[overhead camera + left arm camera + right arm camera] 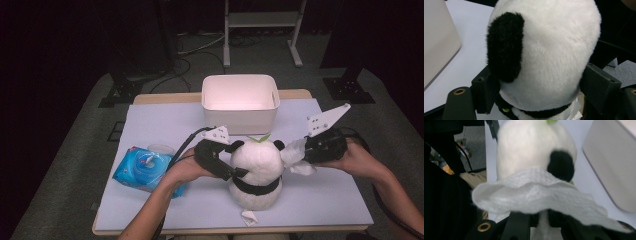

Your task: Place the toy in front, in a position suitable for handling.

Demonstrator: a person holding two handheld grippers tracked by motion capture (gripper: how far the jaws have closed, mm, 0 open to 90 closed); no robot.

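A white and black panda plush stands upright near the table's front middle. My left gripper reaches in from its left, and its two black jaws clasp the plush's head, one pad by the black ear, the other on the far side. My right gripper hovers just right of the head, shut on a crumpled white wipe. In the right gripper view the wipe spreads across the jaws and hides part of the plush.
A white plastic bin stands behind the plush. A blue pack of wipes lies at the left, beside my left forearm. A small white scrap lies in front of the plush near the table's front edge.
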